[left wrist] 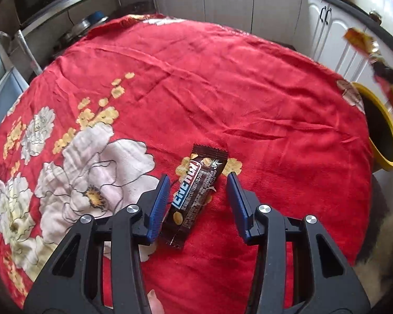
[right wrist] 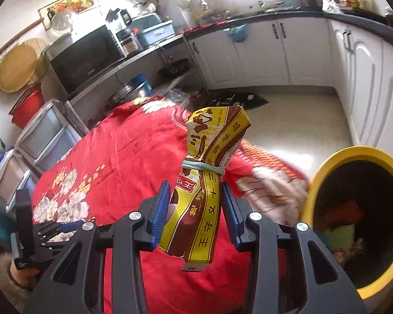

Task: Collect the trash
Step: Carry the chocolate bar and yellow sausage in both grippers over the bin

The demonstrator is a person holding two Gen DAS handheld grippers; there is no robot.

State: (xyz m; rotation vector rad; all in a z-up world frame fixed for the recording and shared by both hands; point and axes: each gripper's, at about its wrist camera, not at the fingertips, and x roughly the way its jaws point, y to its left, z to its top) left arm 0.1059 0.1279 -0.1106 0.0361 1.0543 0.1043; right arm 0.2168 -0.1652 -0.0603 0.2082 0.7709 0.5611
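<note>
Two grippers: left gripper [left wrist: 197, 180] jaws spread astride brown snack-bar wrapper [left wrist: 194, 196] — untouched; right gripper [right wrist: 195, 189] jaws pinching tied yellow seasoning packet [right wrist: 207, 183] beside yellow bin [right wrist: 327, 162].

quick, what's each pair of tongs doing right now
Left tongs: open, straddling the brown snack wrapper on the red cloth, not gripping.
Right tongs: closed on the tied yellow packet.
</note>
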